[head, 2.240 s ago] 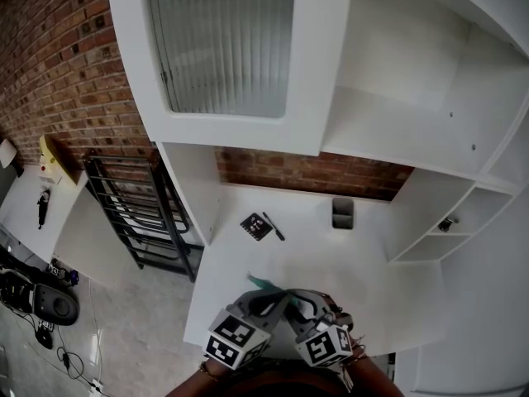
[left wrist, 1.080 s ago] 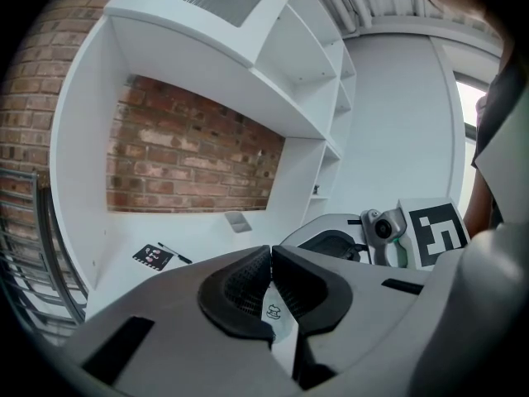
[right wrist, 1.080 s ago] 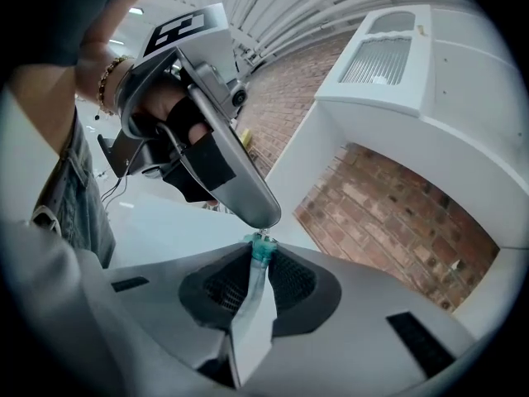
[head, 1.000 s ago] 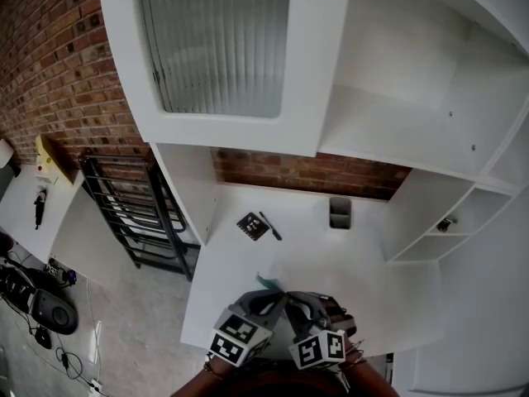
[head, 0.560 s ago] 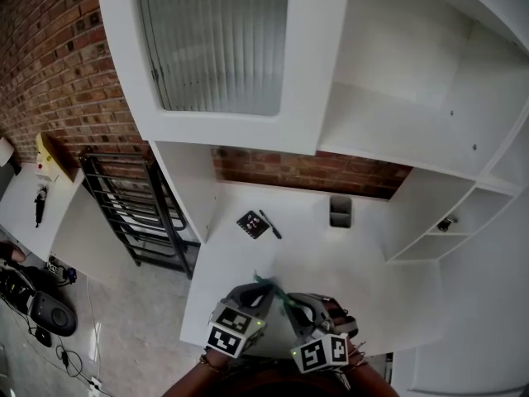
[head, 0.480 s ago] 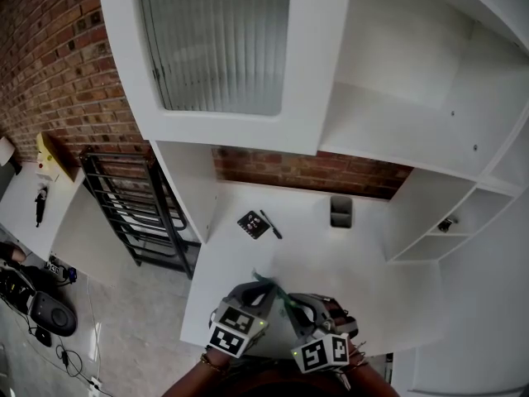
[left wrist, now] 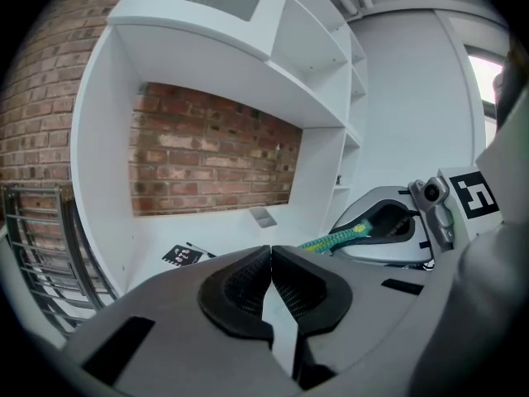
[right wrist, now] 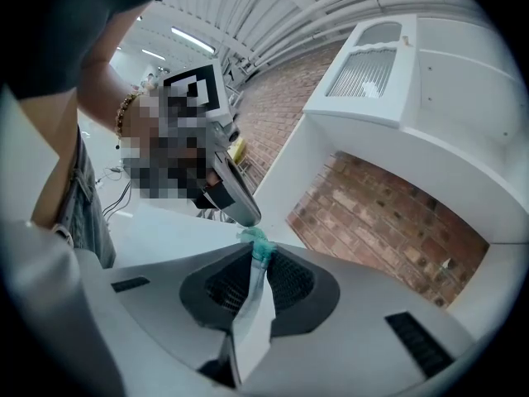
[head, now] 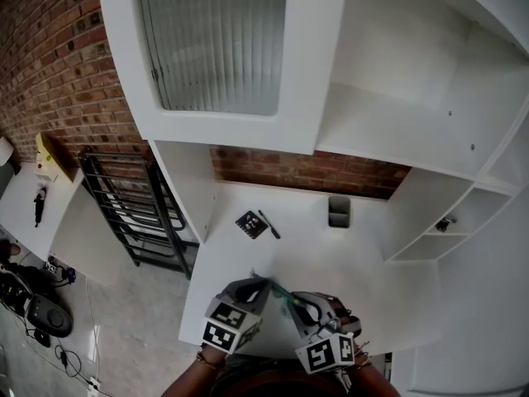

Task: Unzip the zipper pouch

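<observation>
The zipper pouch (right wrist: 254, 304) is clear plastic with a teal-green zipper (left wrist: 335, 241). In the head view it hangs over the front of the white desk (head: 364, 263), between both grippers. My right gripper (right wrist: 258, 251) is shut on the pouch's edge, just under the teal end of the zip. My left gripper (left wrist: 271, 248) is shut, and the zipper runs straight from its tips to the right gripper (left wrist: 388, 222). The pull itself is hidden between the left jaws. In the head view the left gripper (head: 248, 292) is left of the right gripper (head: 302, 304), with the teal zipper (head: 277, 290) stretched between them.
A black card (head: 250, 223) and a pen (head: 269, 224) lie at the desk's back left. A grey holder (head: 337, 212) stands near the brick back wall. White shelves (head: 438, 222) close the right side. A black metal rack (head: 132, 213) stands left of the desk.
The left gripper has moved left, away from the right gripper, and more teal zipper shows between them. The right gripper has shifted slightly down and right.
</observation>
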A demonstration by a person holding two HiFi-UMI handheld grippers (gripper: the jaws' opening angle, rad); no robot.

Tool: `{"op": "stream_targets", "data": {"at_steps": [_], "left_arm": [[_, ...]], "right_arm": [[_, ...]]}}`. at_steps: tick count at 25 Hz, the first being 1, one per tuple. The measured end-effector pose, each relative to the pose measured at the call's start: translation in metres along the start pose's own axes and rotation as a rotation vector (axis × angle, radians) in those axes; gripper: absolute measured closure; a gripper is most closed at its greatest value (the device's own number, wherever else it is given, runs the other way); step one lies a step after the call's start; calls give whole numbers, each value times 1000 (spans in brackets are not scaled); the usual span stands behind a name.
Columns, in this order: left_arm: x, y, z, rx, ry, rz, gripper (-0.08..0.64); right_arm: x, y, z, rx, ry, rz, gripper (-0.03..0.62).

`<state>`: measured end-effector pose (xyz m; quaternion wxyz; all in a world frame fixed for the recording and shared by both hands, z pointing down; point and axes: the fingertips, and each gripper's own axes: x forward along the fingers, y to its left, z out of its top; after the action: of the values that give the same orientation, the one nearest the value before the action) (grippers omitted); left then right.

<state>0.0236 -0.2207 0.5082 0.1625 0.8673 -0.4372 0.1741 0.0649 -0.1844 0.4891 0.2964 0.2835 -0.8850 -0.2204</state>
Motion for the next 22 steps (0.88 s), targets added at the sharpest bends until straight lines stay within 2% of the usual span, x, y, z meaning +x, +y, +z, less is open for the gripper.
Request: {"op": "stream_targets", "data": {"at_steps": [8, 22], "left_arm": [[-5, 4, -3, -3, -1, 12, 555], [-25, 32, -9, -41, -12, 93, 555]], "right_arm": [[-9, -2, 2, -7, -12, 0, 557], [-20, -3, 8, 27, -42, -14, 557]]}}
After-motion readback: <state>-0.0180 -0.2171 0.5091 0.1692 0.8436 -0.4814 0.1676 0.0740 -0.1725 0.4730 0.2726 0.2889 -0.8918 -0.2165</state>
